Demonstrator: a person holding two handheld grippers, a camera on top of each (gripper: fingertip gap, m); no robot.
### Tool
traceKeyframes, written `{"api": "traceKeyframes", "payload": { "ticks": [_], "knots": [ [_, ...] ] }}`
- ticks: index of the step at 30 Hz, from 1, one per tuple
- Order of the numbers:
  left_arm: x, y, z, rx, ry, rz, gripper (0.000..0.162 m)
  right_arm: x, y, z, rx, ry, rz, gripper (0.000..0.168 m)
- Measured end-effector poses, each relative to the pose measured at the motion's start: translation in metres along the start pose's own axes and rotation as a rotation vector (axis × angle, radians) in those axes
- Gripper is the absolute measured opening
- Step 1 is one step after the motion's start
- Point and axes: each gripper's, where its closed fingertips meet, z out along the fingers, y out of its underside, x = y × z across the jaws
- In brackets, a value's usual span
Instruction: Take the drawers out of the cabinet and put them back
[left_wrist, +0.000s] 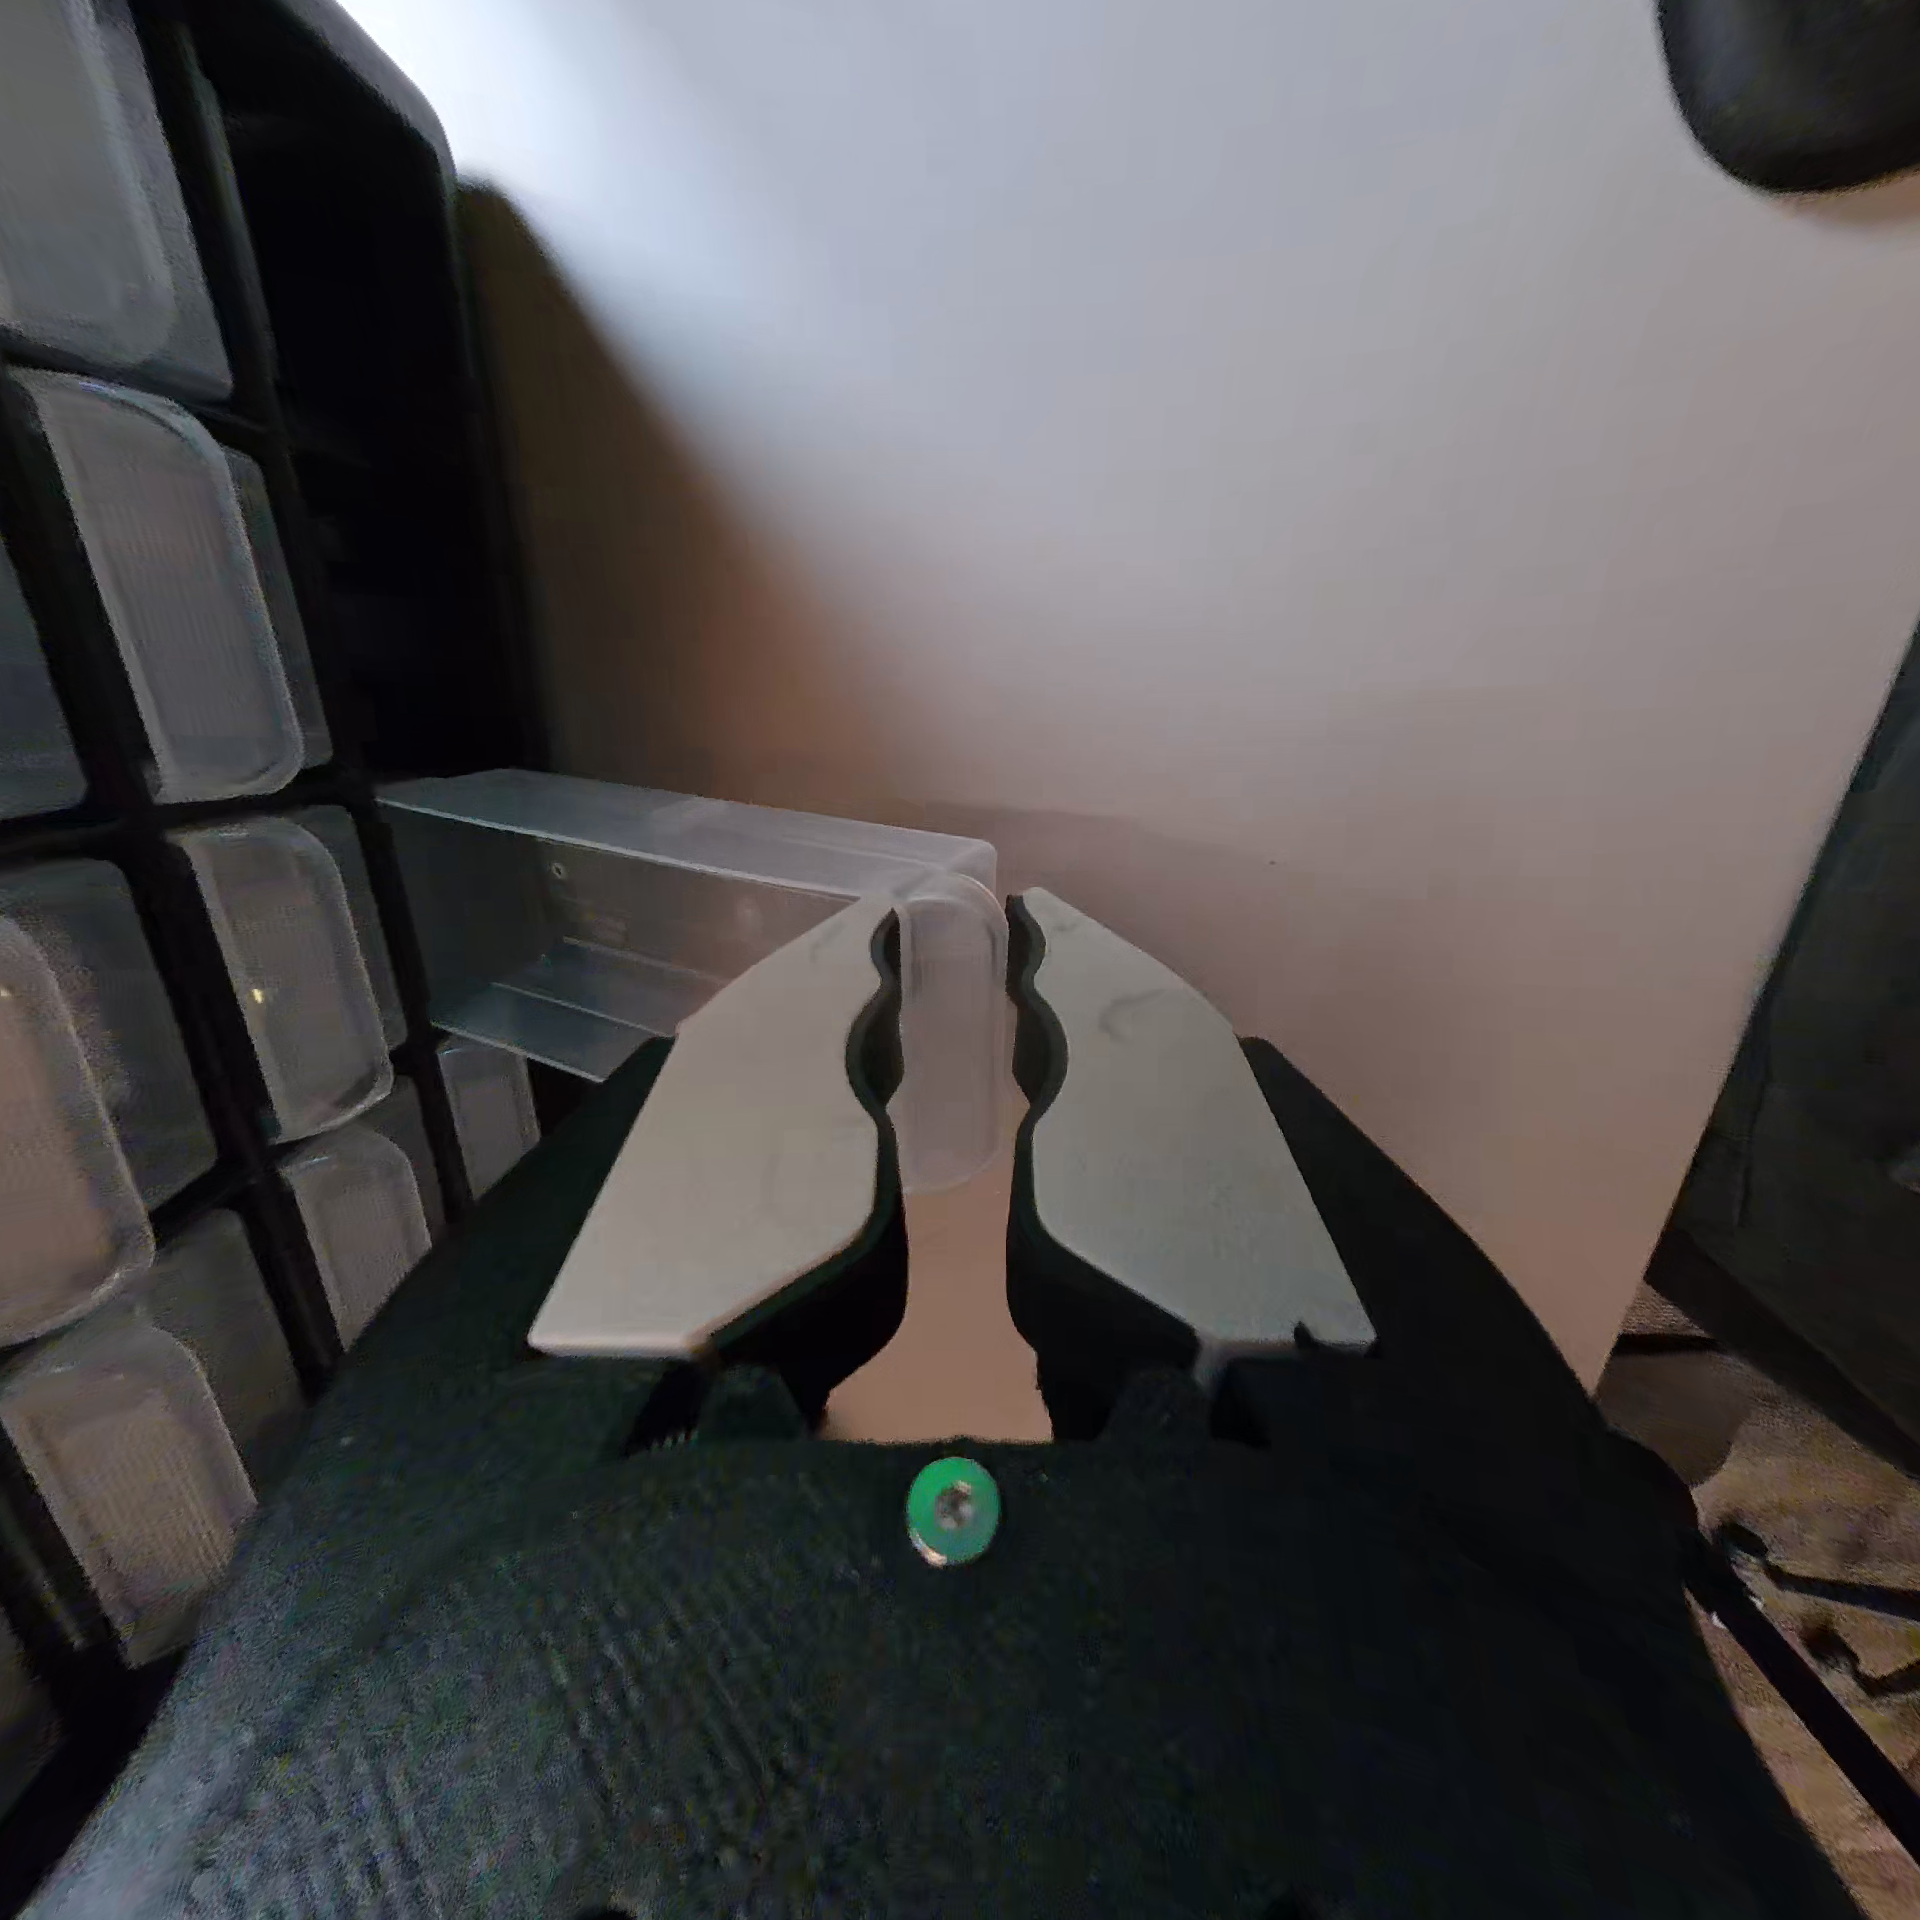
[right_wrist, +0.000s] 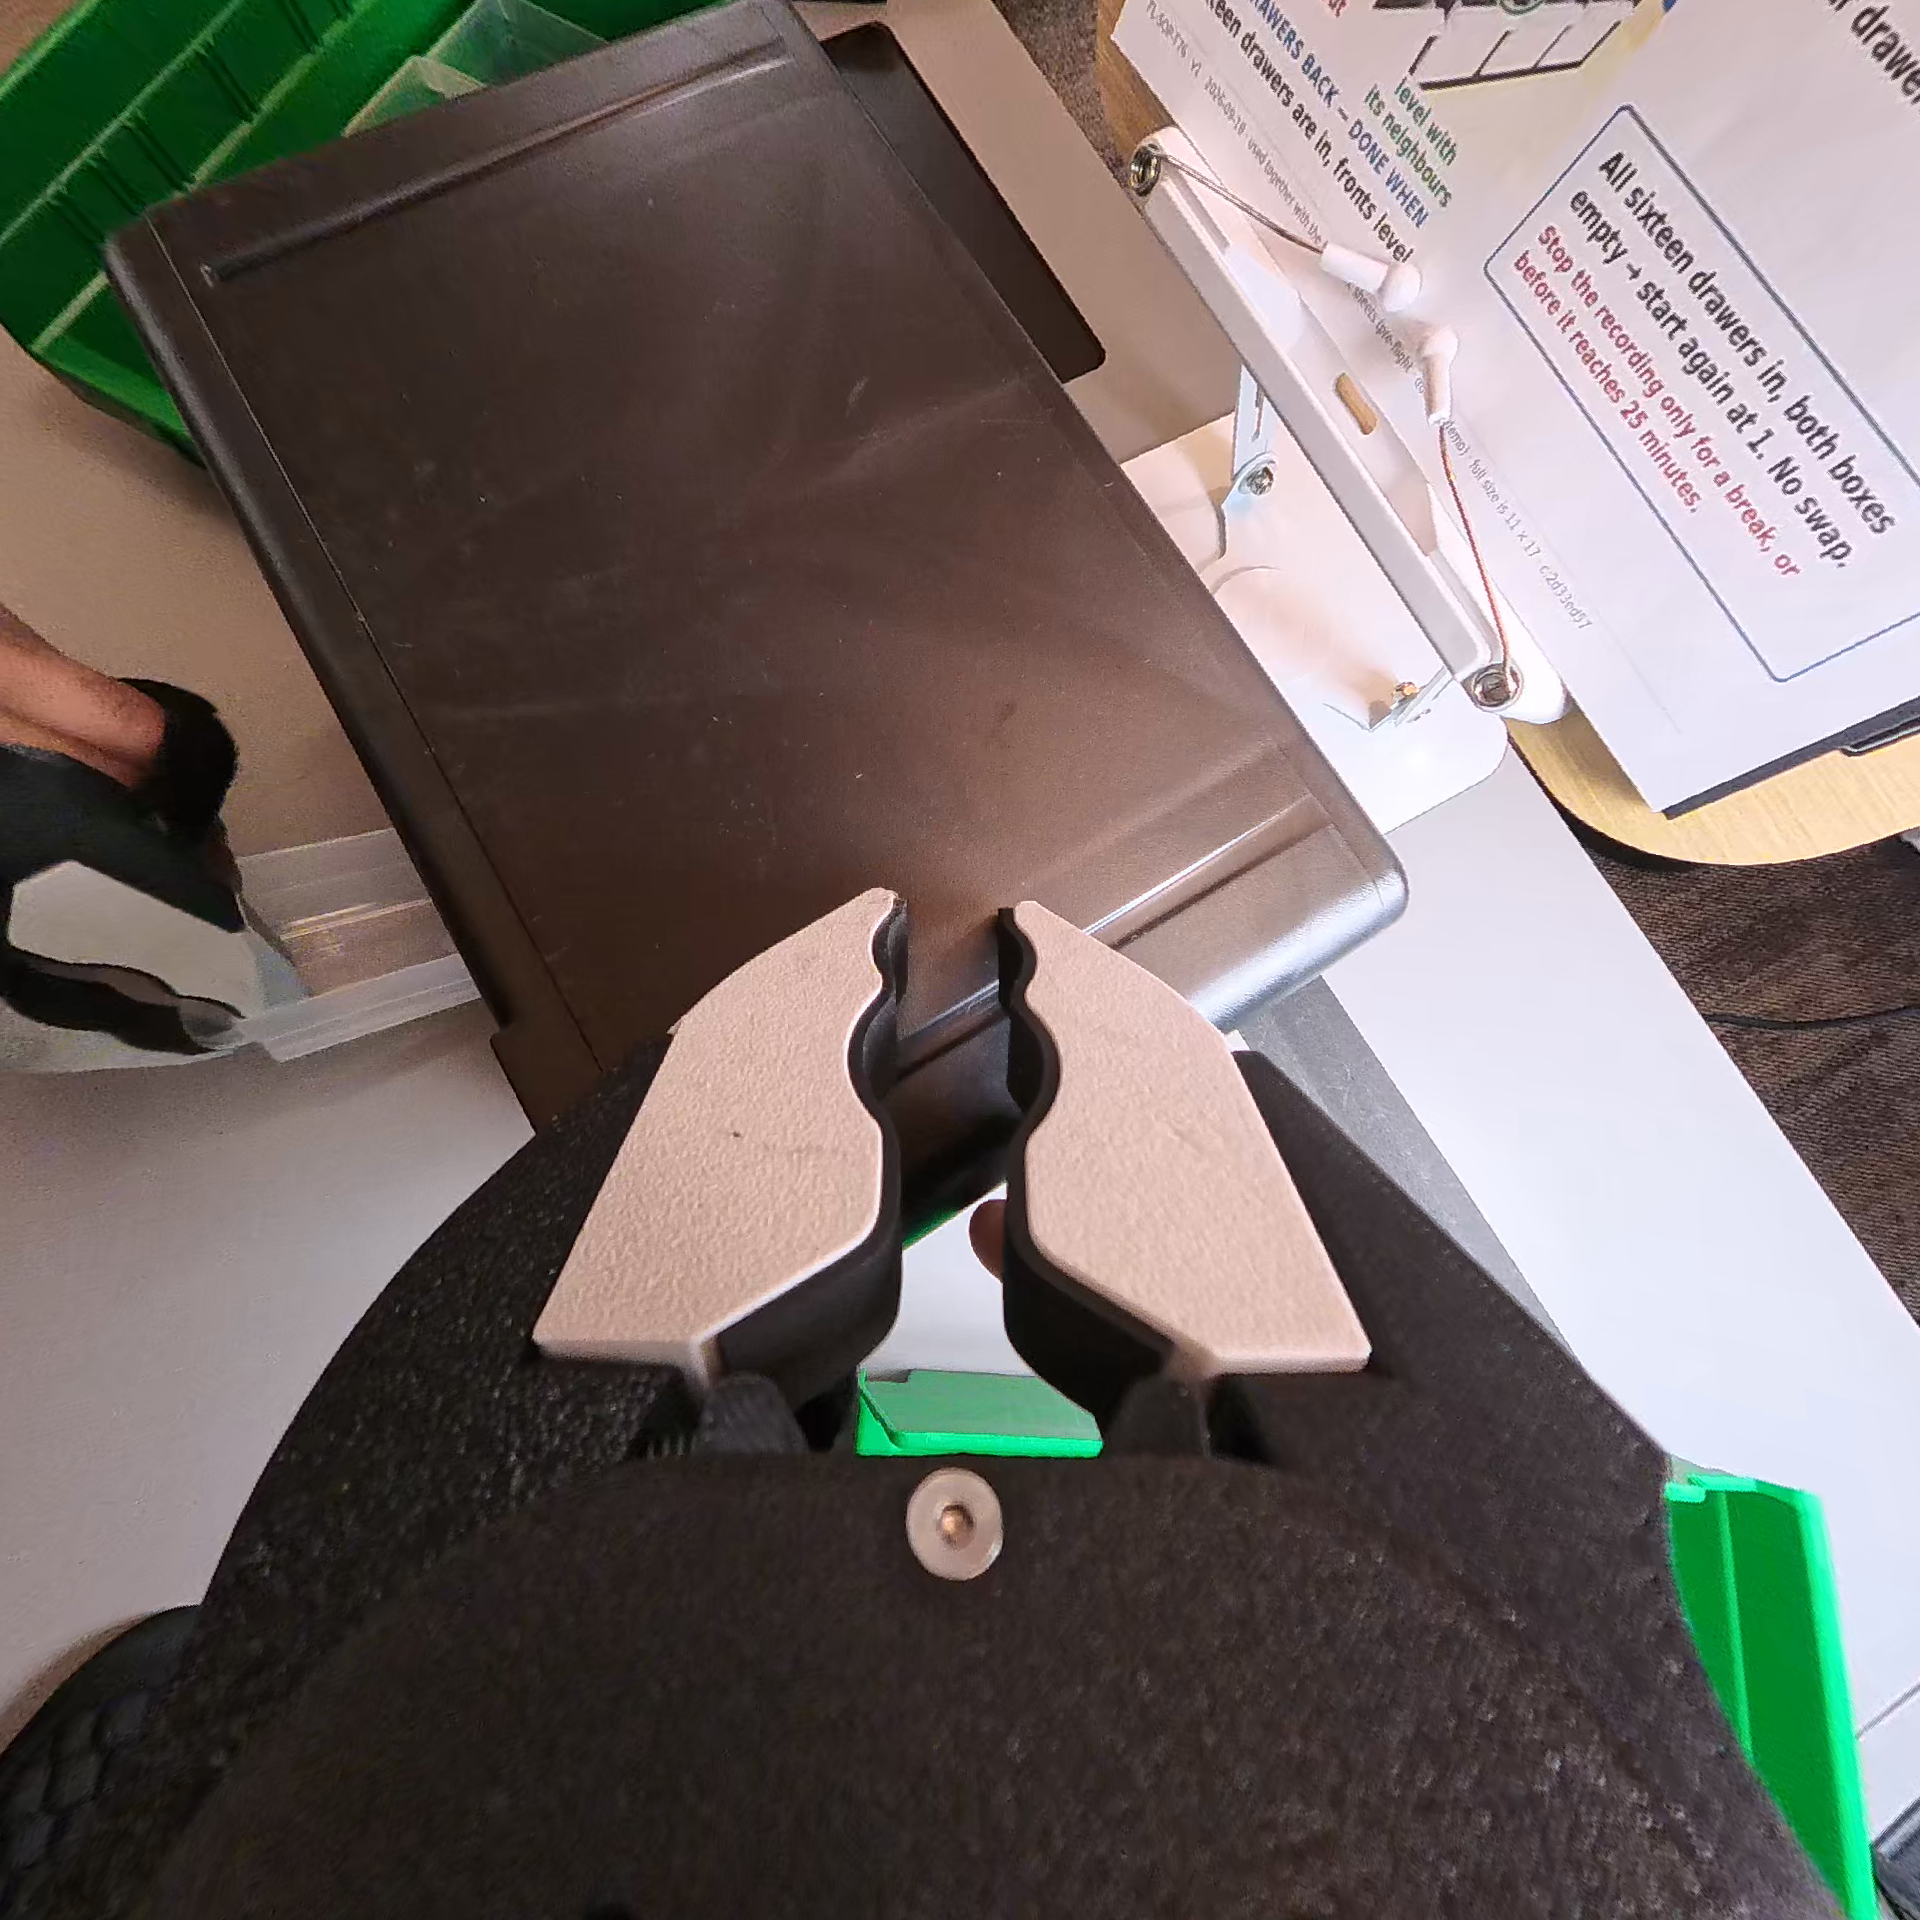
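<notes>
Drawer (left_wrist: 665, 914), clear plastic, stuck halfway out of the black cabinet (left_wrist: 343, 468), its front tab clamped in the left hand-held gripper (left_wrist: 951, 925). From above, the right hand-held gripper (right_wrist: 951, 925) sat nearly closed over the cabinet's top rear edge on the white desk (right_wrist: 260, 1247); grip uncertain.
</notes>
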Motion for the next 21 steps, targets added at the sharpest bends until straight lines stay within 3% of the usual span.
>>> {"api": "traceKeyframes", "payload": {
  "ticks": [15, 21],
  "knots": [
    [-0.006, 0.001, 0.040, -0.041, -0.238, 0.181, 0.019, 0.000, 0.000, 0.000, 0.006, 0.006, 0.001, 0.016],
    [-0.043, 0.018, 0.057, -0.058, -0.530, 0.325, 0.020, 0.000, 0.000, 0.000, 0.001, 0.005, 0.001, 0.016]
  ]
}}
